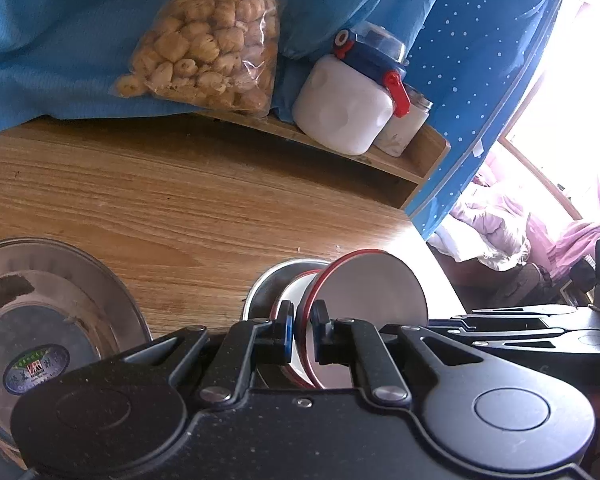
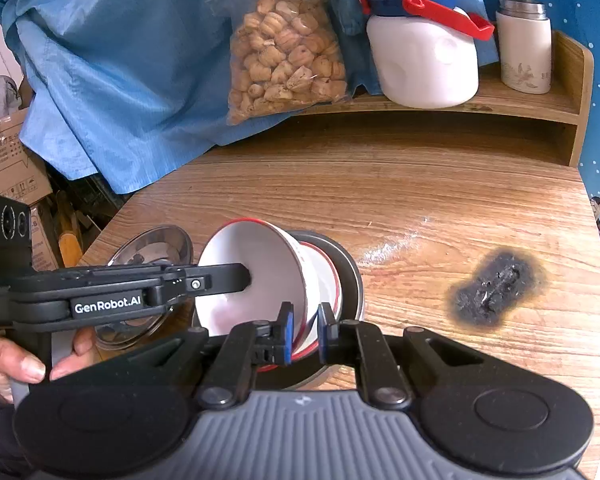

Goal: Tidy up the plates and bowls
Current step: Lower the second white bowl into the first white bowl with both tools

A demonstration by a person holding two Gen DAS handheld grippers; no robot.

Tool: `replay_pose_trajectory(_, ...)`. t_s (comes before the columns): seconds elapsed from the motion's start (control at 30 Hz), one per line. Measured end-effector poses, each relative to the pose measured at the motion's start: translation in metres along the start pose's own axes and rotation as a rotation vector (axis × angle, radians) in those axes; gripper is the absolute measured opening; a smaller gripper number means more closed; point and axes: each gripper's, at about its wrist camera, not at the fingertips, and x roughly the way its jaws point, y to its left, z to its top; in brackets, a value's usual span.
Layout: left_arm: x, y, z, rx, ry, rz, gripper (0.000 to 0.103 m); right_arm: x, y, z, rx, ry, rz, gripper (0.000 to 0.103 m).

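A white bowl with a red rim (image 2: 252, 276) is tilted on its side over a second red-rimmed white bowl (image 2: 320, 276), which sits in a dark steel plate (image 2: 350, 276). My left gripper (image 1: 302, 334) is shut on the tilted bowl's rim (image 1: 374, 288); its arm shows in the right wrist view (image 2: 220, 280). My right gripper (image 2: 303, 334) is shut on the rim of the bowls, though which one is unclear. A steel plate with a sticker (image 1: 56, 320) lies on the table to the left and also shows in the right wrist view (image 2: 152, 244).
The wooden table (image 2: 400, 200) has a black burn mark (image 2: 496, 292) at right. A raised shelf (image 2: 500, 100) at the back holds a white jug (image 2: 424, 60), a white flask (image 2: 524, 48) and a bag of snacks (image 2: 288, 56) against blue cloth (image 2: 112, 80).
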Motion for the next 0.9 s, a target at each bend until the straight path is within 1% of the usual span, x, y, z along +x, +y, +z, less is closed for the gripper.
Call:
replay_pose_trajectory(0.37, 0.006, 0.003, 0.000, -0.015, 0.012, -0.009, 0.010, 0.004, 0.002, 0.007, -0.006, 0.020, -0.025, 0.014)
replay_pose_trajectory(0.9, 0.010, 0.006, 0.000, -0.028, 0.018, -0.022, 0.011, 0.006, -0.004, 0.005, -0.001, 0.022, -0.035, 0.017)
